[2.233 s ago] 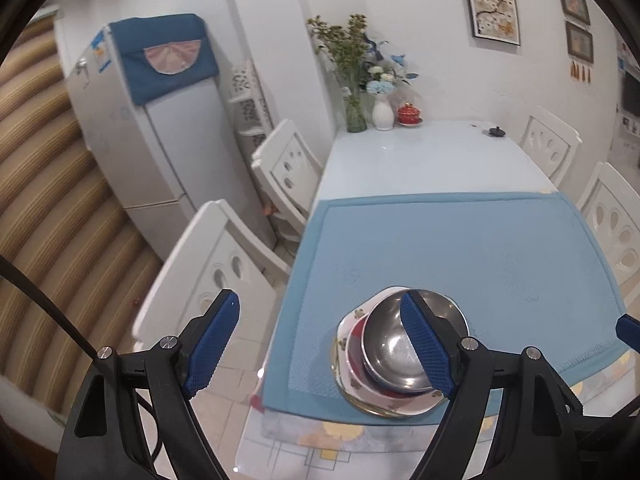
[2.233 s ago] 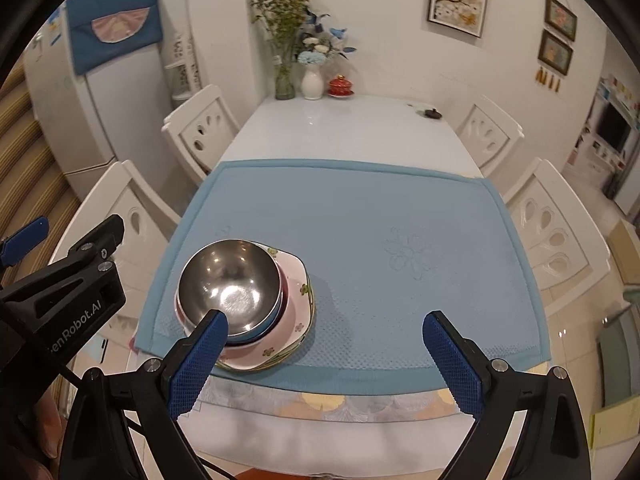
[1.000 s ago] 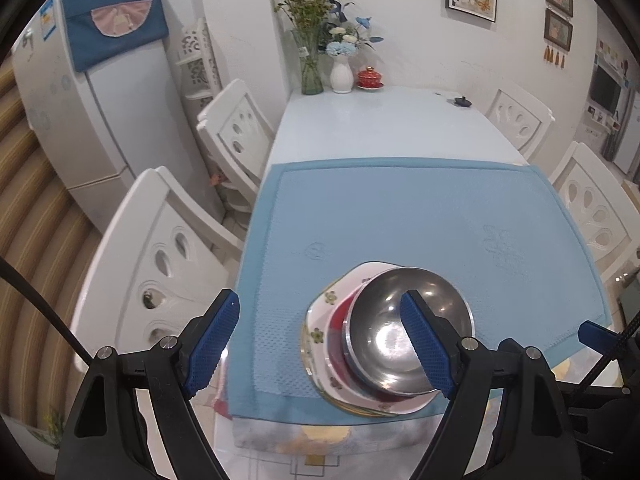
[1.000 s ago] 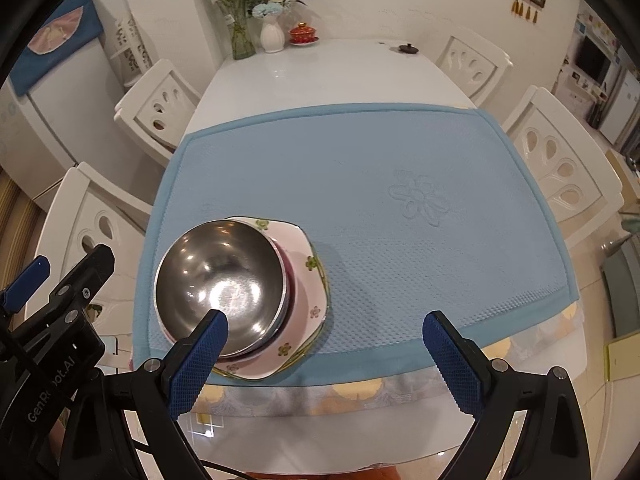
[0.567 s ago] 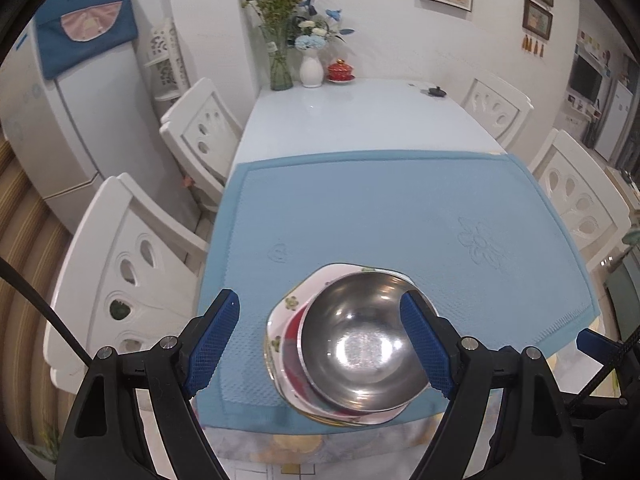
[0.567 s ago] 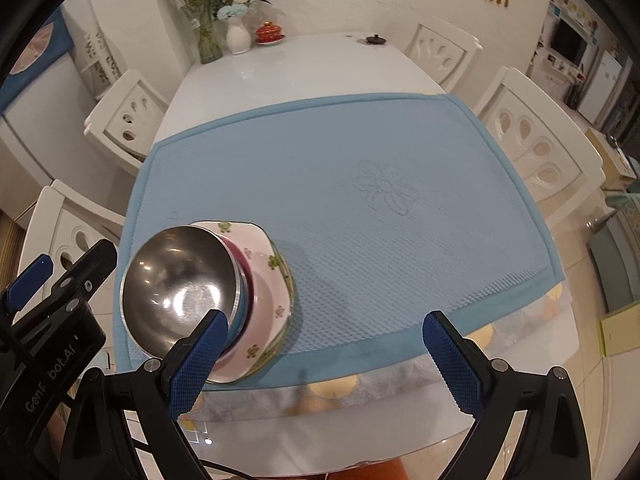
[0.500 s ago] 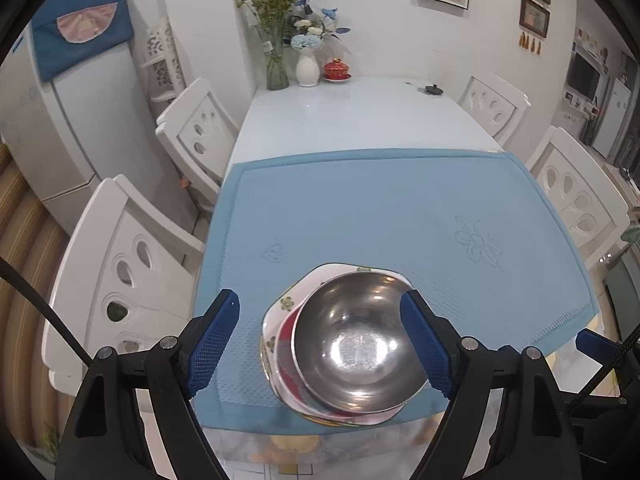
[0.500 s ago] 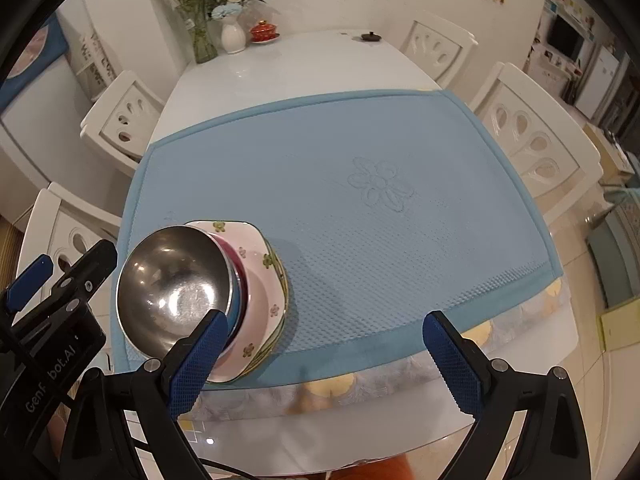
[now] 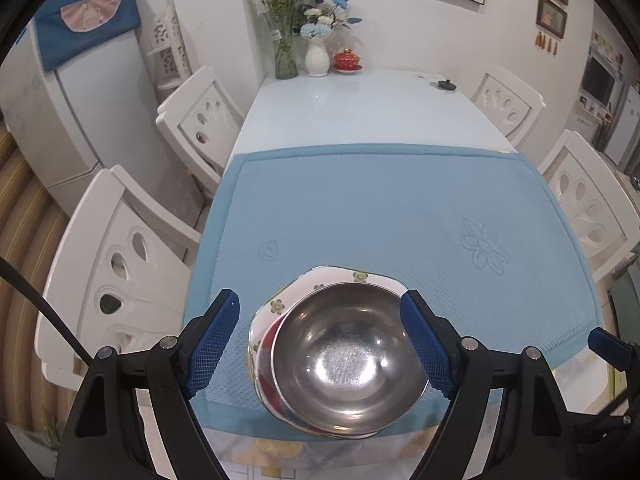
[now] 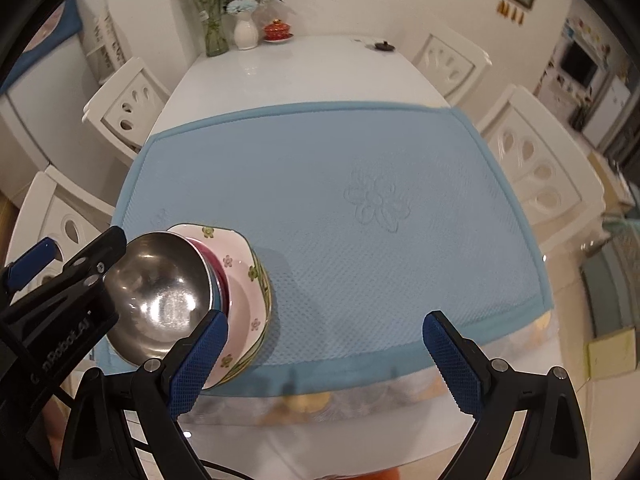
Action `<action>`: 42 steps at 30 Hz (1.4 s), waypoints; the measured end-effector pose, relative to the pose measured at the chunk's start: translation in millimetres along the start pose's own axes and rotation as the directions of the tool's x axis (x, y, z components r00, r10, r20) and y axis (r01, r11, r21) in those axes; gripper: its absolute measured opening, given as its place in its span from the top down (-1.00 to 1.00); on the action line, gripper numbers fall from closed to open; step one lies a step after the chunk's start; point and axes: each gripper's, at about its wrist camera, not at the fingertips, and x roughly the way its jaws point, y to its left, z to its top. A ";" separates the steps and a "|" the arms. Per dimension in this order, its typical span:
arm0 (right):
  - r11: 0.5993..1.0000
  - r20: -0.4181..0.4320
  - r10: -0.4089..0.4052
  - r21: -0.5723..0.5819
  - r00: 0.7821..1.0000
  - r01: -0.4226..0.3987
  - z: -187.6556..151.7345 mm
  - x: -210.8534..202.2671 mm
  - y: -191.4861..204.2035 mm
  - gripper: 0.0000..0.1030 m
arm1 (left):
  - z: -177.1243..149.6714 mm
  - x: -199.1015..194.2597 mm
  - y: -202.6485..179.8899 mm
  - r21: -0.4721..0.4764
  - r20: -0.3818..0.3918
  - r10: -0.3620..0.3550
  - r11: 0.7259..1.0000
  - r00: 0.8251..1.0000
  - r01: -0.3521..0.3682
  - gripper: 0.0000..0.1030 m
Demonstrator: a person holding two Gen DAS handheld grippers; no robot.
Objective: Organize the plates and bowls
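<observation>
Steel bowl sits between wide-spread left fingers, untouched.

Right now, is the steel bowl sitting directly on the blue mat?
No, the steel bowl rests on stacked dishes over a floral plate, which lies on the blue mat.

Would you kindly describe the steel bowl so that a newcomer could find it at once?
Start at the blue mat covering the near half of the white table. At its near left corner sits a stack of dishes on a flowered plate. The steel bowl tops that stack, the only shiny bare metal piece among coloured crockery.
</observation>
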 end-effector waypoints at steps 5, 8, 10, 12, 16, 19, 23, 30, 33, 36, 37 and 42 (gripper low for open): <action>0.999 -0.014 0.013 -0.033 1.000 -0.014 6.4 7.3 -5.0 -0.89 | 2.6 6.3 -5.8 -0.013 -0.018 0.026 1.000 1.000 -0.026 -0.58; 0.999 -0.025 0.020 -0.042 0.999 -0.021 8.8 11.2 -7.8 -0.89 | 3.0 9.4 -10.0 -0.015 -0.032 0.039 0.999 0.999 -0.039 -0.58; 0.999 -0.029 0.022 -0.049 0.999 -0.024 10.7 12.9 -9.1 -0.89 | 4.1 10.0 -10.6 -0.013 -0.033 0.047 0.999 0.998 -0.047 -0.58; 0.998 -0.030 0.023 -0.056 0.999 -0.025 11.6 13.5 -9.1 -0.89 | 5.0 10.6 -11.8 -0.010 -0.033 0.056 0.998 0.998 -0.057 -0.58; 0.997 -0.016 0.014 -0.079 1.000 -0.015 12.0 11.6 -6.3 -0.89 | 5.1 12.5 -11.6 -0.013 -0.038 0.060 0.998 0.997 -0.060 -0.58; 0.996 -0.007 0.000 -0.089 1.000 0.000 11.6 10.3 -4.1 -0.89 | 5.0 13.7 -11.0 -0.013 -0.046 0.054 0.998 0.997 -0.055 -0.58; 0.997 -0.011 0.004 -0.081 1.000 -0.005 11.5 10.9 -5.8 -0.89 | 4.8 13.1 -10.1 -0.002 -0.042 0.060 0.998 0.997 -0.060 -0.58; 0.997 -0.011 0.009 -0.074 1.000 -0.010 8.4 9.2 -0.7 -0.89 | 2.0 10.6 -1.1 0.005 -0.039 0.059 0.998 0.998 -0.059 -0.58; 0.997 -0.006 0.013 -0.074 1.000 -0.014 6.7 7.1 3.9 -0.89 | 0.4 8.1 3.6 0.007 -0.034 0.065 0.998 0.997 -0.064 -0.58; 0.997 -0.003 0.019 -0.078 1.000 -0.019 4.2 5.1 11.0 -0.89 | -1.1 6.0 9.8 0.015 -0.029 0.071 0.997 0.997 -0.071 -0.58; 0.996 -0.002 0.020 -0.082 1.000 -0.020 3.4 4.3 14.4 -0.89 | -1.7 5.5 11.8 0.015 -0.029 0.075 0.997 0.997 -0.074 -0.58; 0.995 0.003 0.031 -0.092 1.000 -0.031 0.6 2.5 27.9 -0.89 | -4.6 3.9 26.7 0.005 -0.032 0.083 0.997 0.996 -0.083 -0.58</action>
